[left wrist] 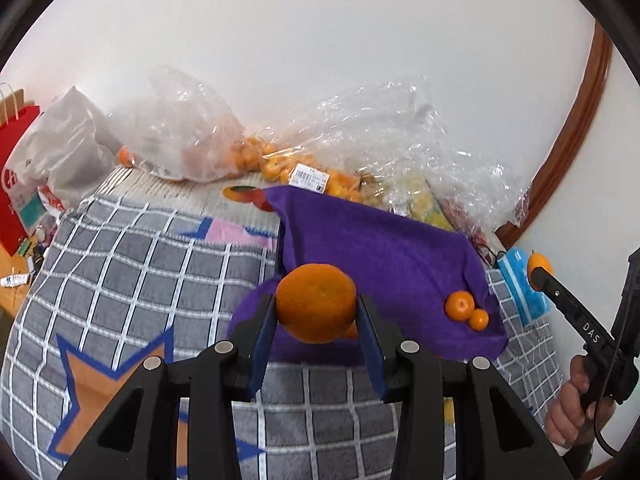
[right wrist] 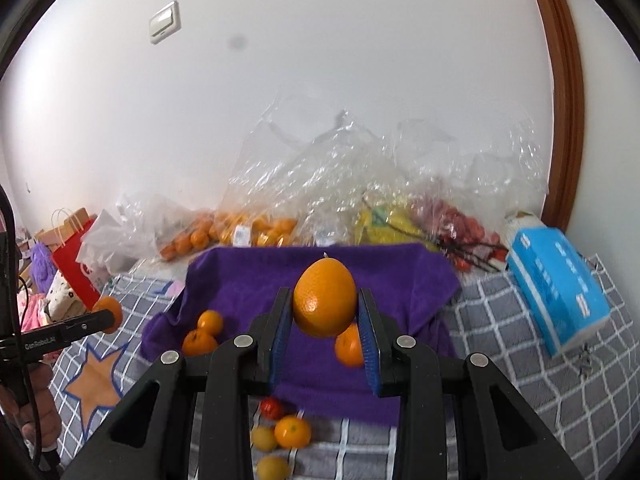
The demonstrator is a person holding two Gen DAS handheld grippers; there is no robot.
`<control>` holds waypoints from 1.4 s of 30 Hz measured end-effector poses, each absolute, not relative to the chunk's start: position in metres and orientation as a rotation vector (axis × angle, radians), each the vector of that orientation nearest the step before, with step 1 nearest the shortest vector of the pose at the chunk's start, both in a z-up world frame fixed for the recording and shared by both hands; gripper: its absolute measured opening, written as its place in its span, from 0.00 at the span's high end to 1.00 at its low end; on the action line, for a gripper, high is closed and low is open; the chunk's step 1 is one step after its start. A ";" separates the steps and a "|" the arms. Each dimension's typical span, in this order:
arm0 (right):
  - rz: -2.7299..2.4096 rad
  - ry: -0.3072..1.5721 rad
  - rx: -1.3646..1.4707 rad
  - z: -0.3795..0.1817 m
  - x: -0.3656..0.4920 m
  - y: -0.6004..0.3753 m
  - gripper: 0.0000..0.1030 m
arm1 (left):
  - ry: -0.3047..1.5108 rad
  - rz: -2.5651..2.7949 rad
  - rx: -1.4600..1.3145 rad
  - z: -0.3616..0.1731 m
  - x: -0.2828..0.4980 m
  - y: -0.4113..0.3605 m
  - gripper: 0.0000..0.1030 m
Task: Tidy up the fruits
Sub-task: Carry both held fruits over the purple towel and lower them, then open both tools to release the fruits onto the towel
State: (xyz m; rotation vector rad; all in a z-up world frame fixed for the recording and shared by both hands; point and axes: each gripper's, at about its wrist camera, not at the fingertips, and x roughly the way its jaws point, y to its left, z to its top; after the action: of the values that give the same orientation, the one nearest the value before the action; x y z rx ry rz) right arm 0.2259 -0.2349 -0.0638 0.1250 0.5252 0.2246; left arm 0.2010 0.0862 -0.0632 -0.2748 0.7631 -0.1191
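Note:
My left gripper [left wrist: 316,312] is shut on a round orange tangerine [left wrist: 316,302], held above the near edge of a purple cloth [left wrist: 380,248]. Two small tangerines [left wrist: 466,309] lie on the cloth's right part. My right gripper [right wrist: 323,320] is shut on a larger, egg-shaped orange [right wrist: 324,298] above the same purple cloth [right wrist: 248,276]. Another tangerine [right wrist: 348,346] lies on the cloth just under it, and two tangerines [right wrist: 204,332] lie at the cloth's left. The right gripper also shows in the left wrist view [left wrist: 538,270], and the left gripper in the right wrist view [right wrist: 108,316].
Clear plastic bags of tangerines [right wrist: 248,232], yellow fruit [right wrist: 384,224] and red fruit [right wrist: 460,224] stand behind the cloth against the wall. A blue tissue pack [right wrist: 560,284] lies to the right. Several small fruits [right wrist: 284,432] lie on the grey checked blanket [right wrist: 540,380] near me. A red paper bag [left wrist: 16,184] stands far left.

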 end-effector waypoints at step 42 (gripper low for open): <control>0.139 0.825 0.118 -0.163 0.355 -0.243 0.69 | 1.030 -0.133 -0.164 -0.143 0.363 0.035 0.63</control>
State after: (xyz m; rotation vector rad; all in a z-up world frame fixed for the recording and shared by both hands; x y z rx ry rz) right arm 0.3546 -0.2431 -0.1631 0.1179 0.8252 0.1391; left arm 0.3631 0.0352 -0.1427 -0.1637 1.0302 -0.1326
